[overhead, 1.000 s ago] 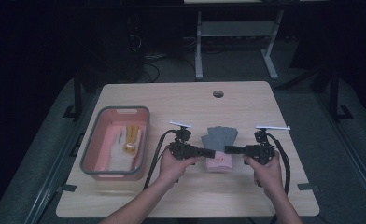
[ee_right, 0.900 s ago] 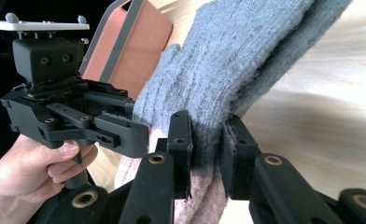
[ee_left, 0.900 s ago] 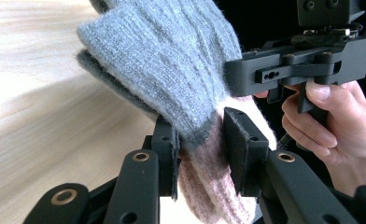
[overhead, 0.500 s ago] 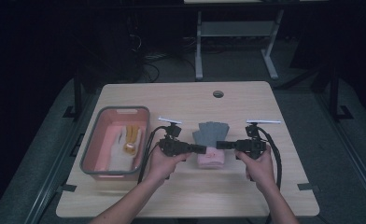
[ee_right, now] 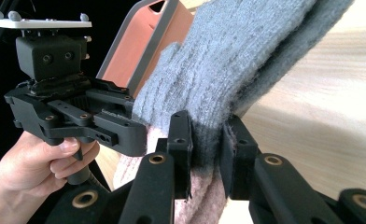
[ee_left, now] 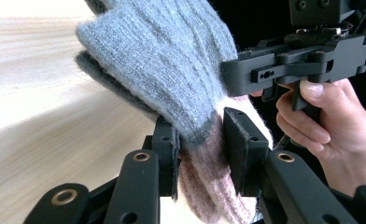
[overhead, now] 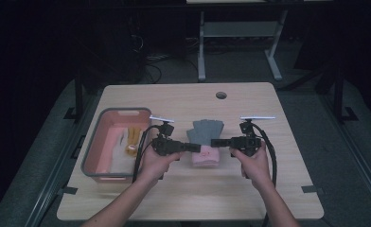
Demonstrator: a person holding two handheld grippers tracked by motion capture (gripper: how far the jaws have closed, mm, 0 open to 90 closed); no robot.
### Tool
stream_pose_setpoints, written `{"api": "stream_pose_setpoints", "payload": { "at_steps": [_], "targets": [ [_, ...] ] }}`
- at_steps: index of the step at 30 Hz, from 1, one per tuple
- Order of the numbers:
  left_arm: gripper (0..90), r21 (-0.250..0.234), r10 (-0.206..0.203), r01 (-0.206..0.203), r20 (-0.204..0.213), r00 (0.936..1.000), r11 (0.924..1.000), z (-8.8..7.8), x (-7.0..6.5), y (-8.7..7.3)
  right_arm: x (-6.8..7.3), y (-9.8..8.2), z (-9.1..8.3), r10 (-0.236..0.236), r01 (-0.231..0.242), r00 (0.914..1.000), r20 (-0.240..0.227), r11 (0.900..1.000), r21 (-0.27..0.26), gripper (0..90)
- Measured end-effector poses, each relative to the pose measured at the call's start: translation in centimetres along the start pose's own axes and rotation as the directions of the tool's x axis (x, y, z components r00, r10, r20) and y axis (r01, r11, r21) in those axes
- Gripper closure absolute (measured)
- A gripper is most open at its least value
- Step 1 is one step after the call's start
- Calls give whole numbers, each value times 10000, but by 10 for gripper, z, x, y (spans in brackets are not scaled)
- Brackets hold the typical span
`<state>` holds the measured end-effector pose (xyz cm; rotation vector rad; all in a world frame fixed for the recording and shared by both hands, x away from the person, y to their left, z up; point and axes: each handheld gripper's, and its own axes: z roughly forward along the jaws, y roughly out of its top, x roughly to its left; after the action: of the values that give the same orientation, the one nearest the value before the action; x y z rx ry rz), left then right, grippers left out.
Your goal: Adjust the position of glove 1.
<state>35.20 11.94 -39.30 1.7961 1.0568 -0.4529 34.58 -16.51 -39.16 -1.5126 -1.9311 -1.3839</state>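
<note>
The left gripper (overhead: 196, 148) and the right gripper (overhead: 216, 142) each clamp one side of a grey-and-pink knitted wool glove (overhead: 206, 140), holding it between them over the middle of the light wooden table (overhead: 183, 198). A pink plastic bin with a grey rim (overhead: 107, 124) sits to the left.

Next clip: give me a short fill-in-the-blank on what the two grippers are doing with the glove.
1. The left gripper and the right gripper are both shut on one knitted ____.
2. Its body is grey and its cuff is ____.
3. The bin to the left of the hands is ____ inside.

Missing words: glove; pink; pink
</note>
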Motion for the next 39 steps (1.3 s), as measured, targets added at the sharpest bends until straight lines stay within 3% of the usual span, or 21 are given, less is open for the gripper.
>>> {"api": "stream_pose_setpoints", "payload": {
  "at_steps": [26,39],
  "targets": [
    [672,-310,12,-15,-102,9999,9995,-34,8,0,21,16,26,-335,345,9991,-260,9986,392,759],
    [671,-449,-116,115,-38,9999,9989,-46,11,2,31,24,34,-622,629,9980,-140,9964,572,759]
  ]
}}
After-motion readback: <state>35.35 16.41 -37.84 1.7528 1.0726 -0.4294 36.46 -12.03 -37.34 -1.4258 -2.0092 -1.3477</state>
